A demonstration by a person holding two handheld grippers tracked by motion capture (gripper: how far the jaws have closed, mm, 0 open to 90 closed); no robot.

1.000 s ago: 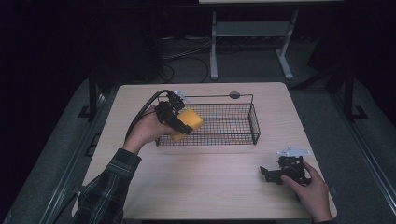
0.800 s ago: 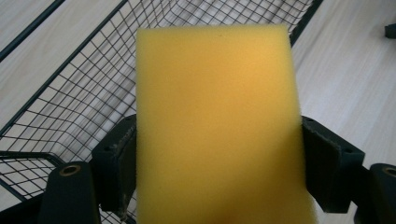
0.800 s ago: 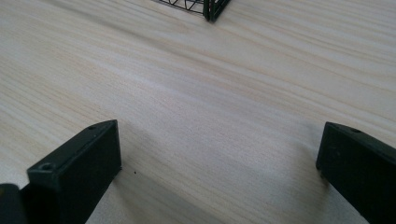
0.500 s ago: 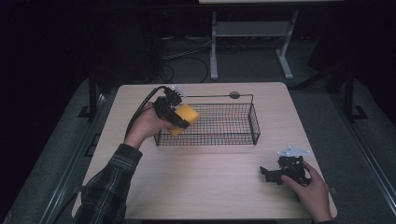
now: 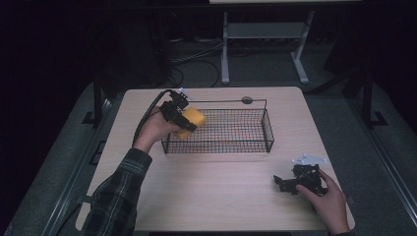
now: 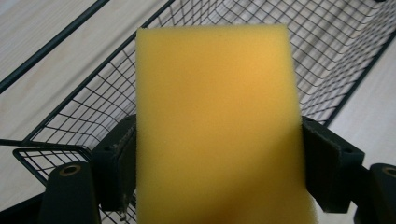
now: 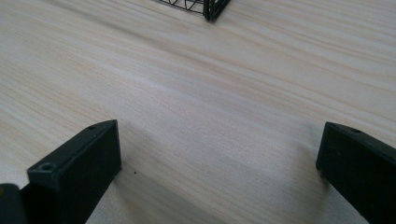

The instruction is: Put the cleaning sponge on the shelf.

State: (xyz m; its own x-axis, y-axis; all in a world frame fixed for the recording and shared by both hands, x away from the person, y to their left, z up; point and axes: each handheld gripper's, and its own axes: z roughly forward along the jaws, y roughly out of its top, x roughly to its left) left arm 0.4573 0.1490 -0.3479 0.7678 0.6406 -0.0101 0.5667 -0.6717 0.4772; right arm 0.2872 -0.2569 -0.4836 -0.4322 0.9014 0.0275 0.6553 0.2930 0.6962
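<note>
The left gripper [image 5: 184, 119] holds a yellow sponge [image 5: 191, 121] at the left end of the wire basket [image 5: 231, 129], just over that end's rim. In the left gripper view its black jaws stand wide and press on the two long sides of the sponge [image 6: 217, 126], with the mesh of the basket [image 6: 327, 56] spreading out beyond it. The right gripper [image 5: 294, 181] rests on the table [image 5: 216, 191] well apart from the basket, off its right front corner; its jaws are spread wide with nothing but bare wood between them, and a corner of the basket [image 7: 208, 7] shows at the top of the right gripper view.

The sponge looks like open-cell foam, so it is probably very light, soft and easily squashed, with a slightly rough skin that should not slip. Its edges look straight where the pads meet them, which suggests a gentle squeeze. A hold across the narrow width near one end, as here, seems sound, since it leaves the free end to go into the basket first. Dropping it should do no harm.

The near end of the sponge is cut off at the bottom of the left gripper view, so how deep it sits between the jaws is unclear. The sponge also covers much of the basket floor under it. Whether it touches the wire I cannot tell from the high view. A small dark round thing [image 5: 247, 100] sits behind the basket, too small to identify.
</note>
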